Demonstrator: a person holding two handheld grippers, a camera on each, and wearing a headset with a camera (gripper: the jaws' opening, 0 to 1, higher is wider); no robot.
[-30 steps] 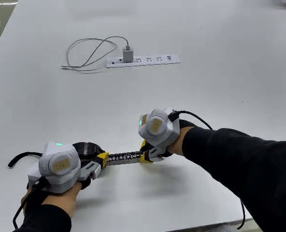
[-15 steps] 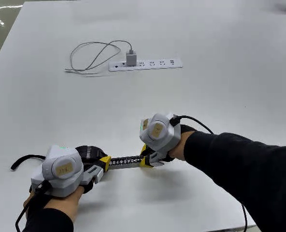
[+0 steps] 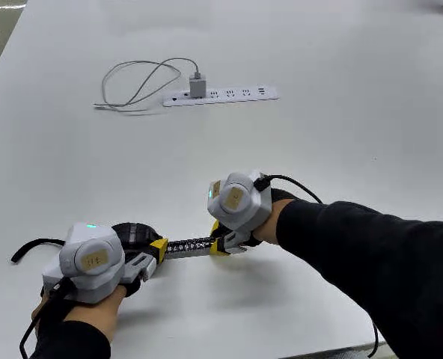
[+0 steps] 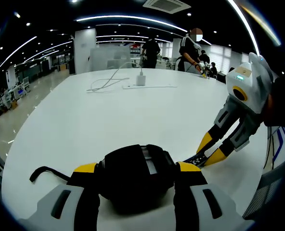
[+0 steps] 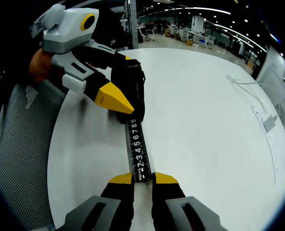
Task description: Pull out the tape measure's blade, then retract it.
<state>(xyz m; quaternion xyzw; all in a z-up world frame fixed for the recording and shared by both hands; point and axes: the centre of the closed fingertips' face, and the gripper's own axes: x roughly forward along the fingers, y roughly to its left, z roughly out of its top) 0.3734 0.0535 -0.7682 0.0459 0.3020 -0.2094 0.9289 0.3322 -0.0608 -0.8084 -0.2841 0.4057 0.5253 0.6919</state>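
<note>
A black, round-bodied plastic tape measure case (image 3: 134,233) with a grey band over its top lies on the white tabletop (image 3: 319,134), at about 7 o'clock in the head view. It is clamped on both sides by the yellow-tipped jaws of the left gripper (image 4: 136,169). A black wrist strap (image 3: 28,244) trails from it toward 9 o'clock. The narrow, steel-grey numbered blade (image 5: 136,151) is pulled out only a short way. It lies flat on the table and runs straight from the case toward 3 o'clock. Numerals 2 to 9 can be read along it in the right gripper view. Its free end is pinched between the closed jaws of the right gripper (image 5: 142,179).
</note>
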